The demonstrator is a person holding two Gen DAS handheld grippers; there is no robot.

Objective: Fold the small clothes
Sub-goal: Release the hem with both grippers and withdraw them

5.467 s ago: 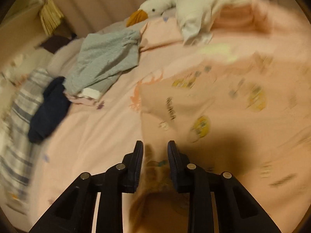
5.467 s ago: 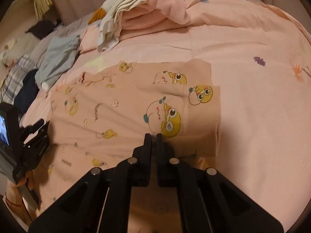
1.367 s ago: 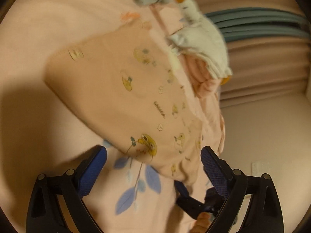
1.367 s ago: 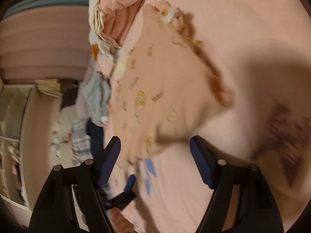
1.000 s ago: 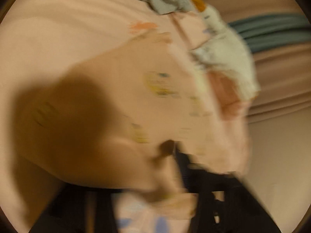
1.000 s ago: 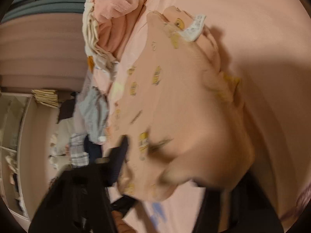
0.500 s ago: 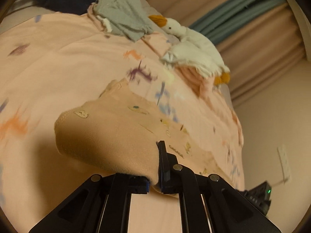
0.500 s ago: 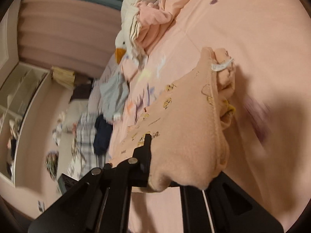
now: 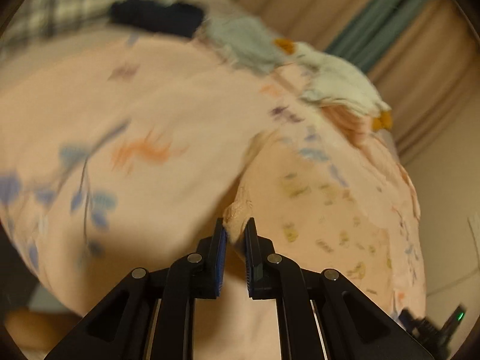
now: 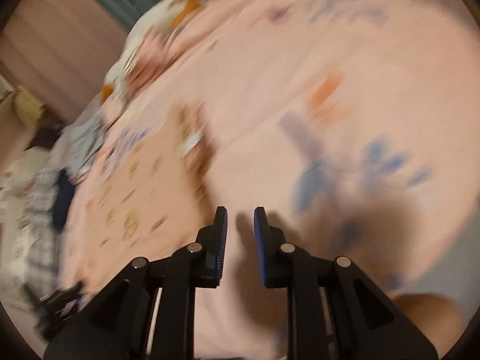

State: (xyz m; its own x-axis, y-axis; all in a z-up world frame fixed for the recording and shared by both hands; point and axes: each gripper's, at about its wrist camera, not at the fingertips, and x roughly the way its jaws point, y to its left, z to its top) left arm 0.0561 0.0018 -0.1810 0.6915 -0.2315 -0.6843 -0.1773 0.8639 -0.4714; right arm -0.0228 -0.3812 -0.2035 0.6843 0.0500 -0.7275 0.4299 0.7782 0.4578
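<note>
Garment: a small peach-coloured cotton top printed with yellow cartoon figures (image 9: pixel 324 210) lies on the pink floral bedspread (image 9: pixel 105 126), spreading ahead and to the right of the left hand-held gripper (image 9: pixel 236 231); in the right wrist view the same top (image 10: pixel 144 192) lies ahead and to the left of the right hand-held gripper (image 10: pixel 240 219).

Left grip: pads closed on a bunched, frilled edge of the top, a nub of cloth showing just beyond the tips.

Right grip: jaws opening, nothing between them, only bedspread beyond; the top's edge is just left of the left finger, and blur hides whether it touches.

Handling: judged light, limp and soft. It should drape and crease wherever it is lifted, hold no shape of its own, and slide easily over the bedspread. Not fragile; the risk is a pinch that gathers two layers or snags the bedspread beneath.

Where to take hold: hems and corners look the best purchase, one in each gripper, so the panel hangs flat; a mid-panel grab would likely bunch it.

Surroundings: a white plush duck with an orange beak (image 9: pixel 339 84), a grey-blue crumpled garment (image 9: pixel 243 45) and a dark navy garment (image 9: pixel 156 19) sit well beyond the left gripper, against beige curtains (image 9: pixel 315 3).

Clarity: both views are motion-blurred.
</note>
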